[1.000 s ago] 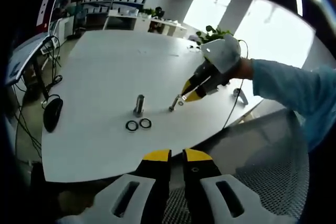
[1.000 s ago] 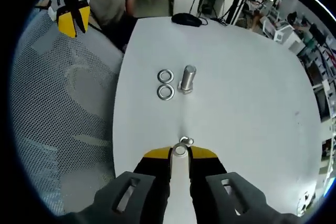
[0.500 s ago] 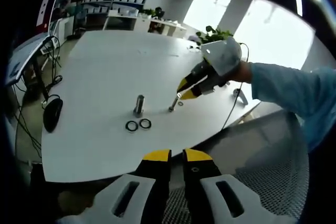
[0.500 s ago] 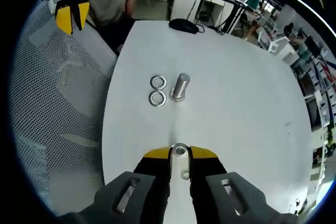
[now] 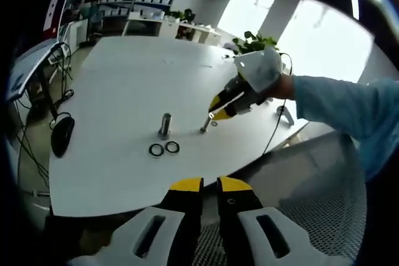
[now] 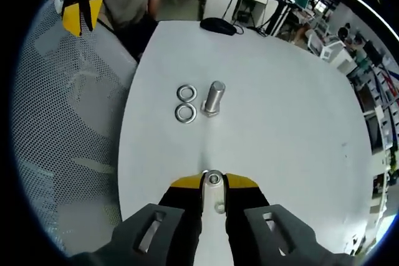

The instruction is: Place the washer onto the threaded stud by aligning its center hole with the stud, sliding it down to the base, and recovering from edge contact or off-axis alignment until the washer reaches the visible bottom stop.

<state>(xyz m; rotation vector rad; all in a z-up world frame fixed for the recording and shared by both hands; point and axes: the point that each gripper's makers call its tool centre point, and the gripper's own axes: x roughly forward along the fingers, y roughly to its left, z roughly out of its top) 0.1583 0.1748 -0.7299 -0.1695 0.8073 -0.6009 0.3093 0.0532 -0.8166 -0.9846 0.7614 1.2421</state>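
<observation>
The left tongs (image 5: 210, 185) have not stirred. They hang off the surface (image 6: 280, 123), well short of the stud (image 6: 214, 96), with their jaws drawn together on nothing (only a sliver of gap).

What has changed is on the right. Over the last second the right tongs (image 6: 214, 182) have come up off the surface with a small ring pinched between their tips. We take this ring to be the washer (image 6: 214, 179). In the left gripper view the tips now stand higher above a thin pin (image 5: 204, 125) and a tiny ring, both left lying to the right of the stud.

We judge the pick done and the carry begun. The washer is in the air, well apart from the stud and not yet over it. The stud stands upright, with two spare washers (image 6: 185, 113) just to its left in the right gripper view.

As for pose, the right tongs slope down toward the surface from the stud's right, with a sleeve (image 5: 336, 107) trailing behind. They point roughly along the line to the stud (a straight advance should serve). The hole will then need centring over the stud's top before any lowering.
</observation>
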